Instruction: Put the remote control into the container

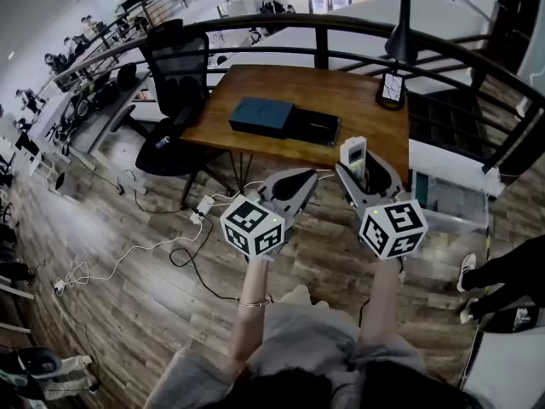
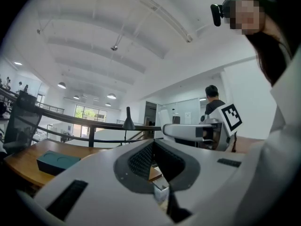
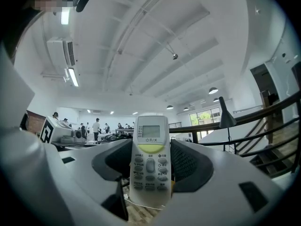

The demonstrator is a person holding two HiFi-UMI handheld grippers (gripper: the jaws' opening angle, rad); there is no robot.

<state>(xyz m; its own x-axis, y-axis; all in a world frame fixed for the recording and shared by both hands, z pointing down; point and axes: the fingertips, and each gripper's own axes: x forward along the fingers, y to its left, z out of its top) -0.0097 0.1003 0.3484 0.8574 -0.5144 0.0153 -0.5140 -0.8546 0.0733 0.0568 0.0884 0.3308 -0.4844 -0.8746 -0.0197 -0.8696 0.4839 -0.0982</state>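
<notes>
A white remote control (image 1: pixel 352 156) with a small screen and grey buttons stands upright between the jaws of my right gripper (image 1: pixel 364 170), which is shut on it and held in the air in front of the table. In the right gripper view the remote control (image 3: pixel 150 159) fills the gap between the jaws. The container (image 1: pixel 261 115) is a dark teal box with a black part slid out at its right, lying on the wooden table (image 1: pixel 349 92). My left gripper (image 1: pixel 294 186) hangs beside the right one, jaws together and empty. In the left gripper view the container (image 2: pixel 57 162) lies low at left.
A black office chair (image 1: pixel 174 66) stands at the table's left. A black desk lamp (image 1: pixel 398 41) sits at its right corner. A curved dark railing (image 1: pixel 324 28) runs behind. Cables (image 1: pixel 170 245) lie on the wooden floor, and a clear bin (image 1: pixel 451 203) is at right.
</notes>
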